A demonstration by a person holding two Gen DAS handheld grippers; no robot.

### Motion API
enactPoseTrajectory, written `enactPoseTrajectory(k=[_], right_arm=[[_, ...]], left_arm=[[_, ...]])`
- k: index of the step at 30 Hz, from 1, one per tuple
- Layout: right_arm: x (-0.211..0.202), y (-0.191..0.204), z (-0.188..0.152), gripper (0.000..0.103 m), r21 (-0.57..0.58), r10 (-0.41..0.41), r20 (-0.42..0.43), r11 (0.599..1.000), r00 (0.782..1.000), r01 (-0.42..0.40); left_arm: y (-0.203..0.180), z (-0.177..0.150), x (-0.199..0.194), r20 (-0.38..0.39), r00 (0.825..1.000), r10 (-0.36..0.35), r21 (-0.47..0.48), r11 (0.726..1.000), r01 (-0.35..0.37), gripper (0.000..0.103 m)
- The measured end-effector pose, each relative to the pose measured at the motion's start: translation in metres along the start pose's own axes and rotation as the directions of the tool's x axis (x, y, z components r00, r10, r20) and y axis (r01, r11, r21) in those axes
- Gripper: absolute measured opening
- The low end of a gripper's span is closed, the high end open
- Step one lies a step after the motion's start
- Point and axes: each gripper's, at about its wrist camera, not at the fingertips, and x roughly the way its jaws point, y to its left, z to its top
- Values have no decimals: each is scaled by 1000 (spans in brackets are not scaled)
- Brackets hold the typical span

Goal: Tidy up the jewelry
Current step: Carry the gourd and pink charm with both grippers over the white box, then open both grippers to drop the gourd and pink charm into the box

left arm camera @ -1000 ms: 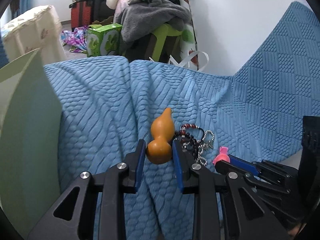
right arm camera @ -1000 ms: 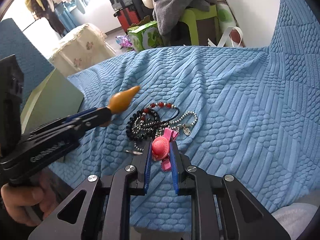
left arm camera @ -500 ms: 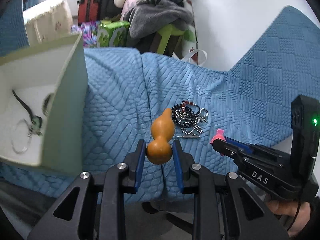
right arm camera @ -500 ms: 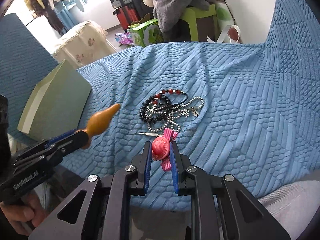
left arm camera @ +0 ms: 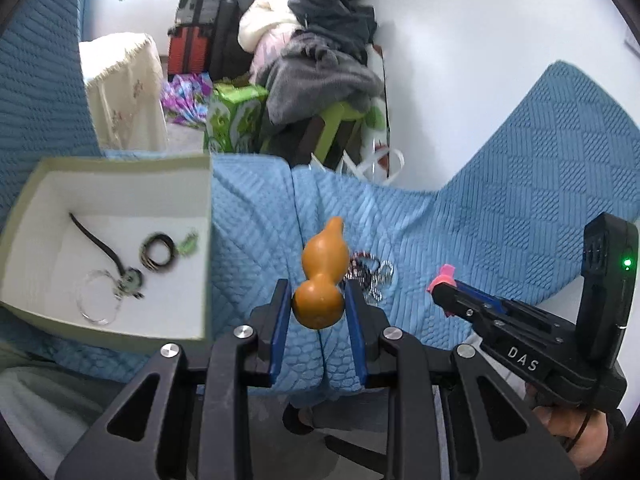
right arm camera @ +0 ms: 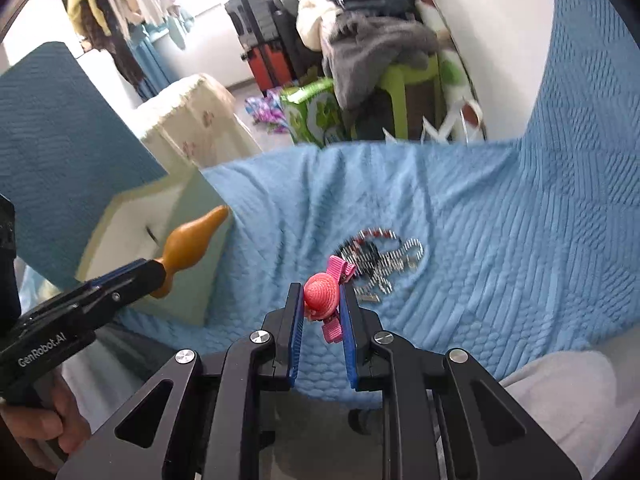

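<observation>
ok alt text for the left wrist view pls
The left gripper holds an orange gourd above a blue blanket. An open box with a few trinkets sits to its left, and the right gripper, holding something pink, comes in from the right.

Both grippers now sit higher above the blue blanket (right arm camera: 460, 208) than a second ago. The bead pile (right arm camera: 380, 260) looks smaller and farther off. The open box (left arm camera: 120, 248), earlier a sliver at left, now shows its whole inside.

Bead pile (right arm camera: 380, 258) motion-blurred; gourd (left arm camera: 322, 276) hides part in left view.
</observation>
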Motion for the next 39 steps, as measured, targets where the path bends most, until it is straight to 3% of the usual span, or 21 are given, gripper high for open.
enactPoseTrajectory(k=[14,21,27,30,39], right_arm=[[-47,62,57,16,-73,70,145,996,987,-60],[-39,106,71,16,-156,127,167,983,978,-101],[-6,142,70,16,-231,172,114,962,978,-143],[25,156,65,16,-247,180,24,954,983,-168],[81,172,52,16,-290,147,-91,942,985,-167]], left_arm=[[26,34,-74,152,986,73,2,997,-74,28],[64,44,-89,200,971,129,-46,991,-123,28],[97,39,-81,183,965,187,-79,981,-175,28],[114,35,-71,152,970,189,-110,979,-173,28],[156,21,-23,52,981,188,-162,971,-178,28]])
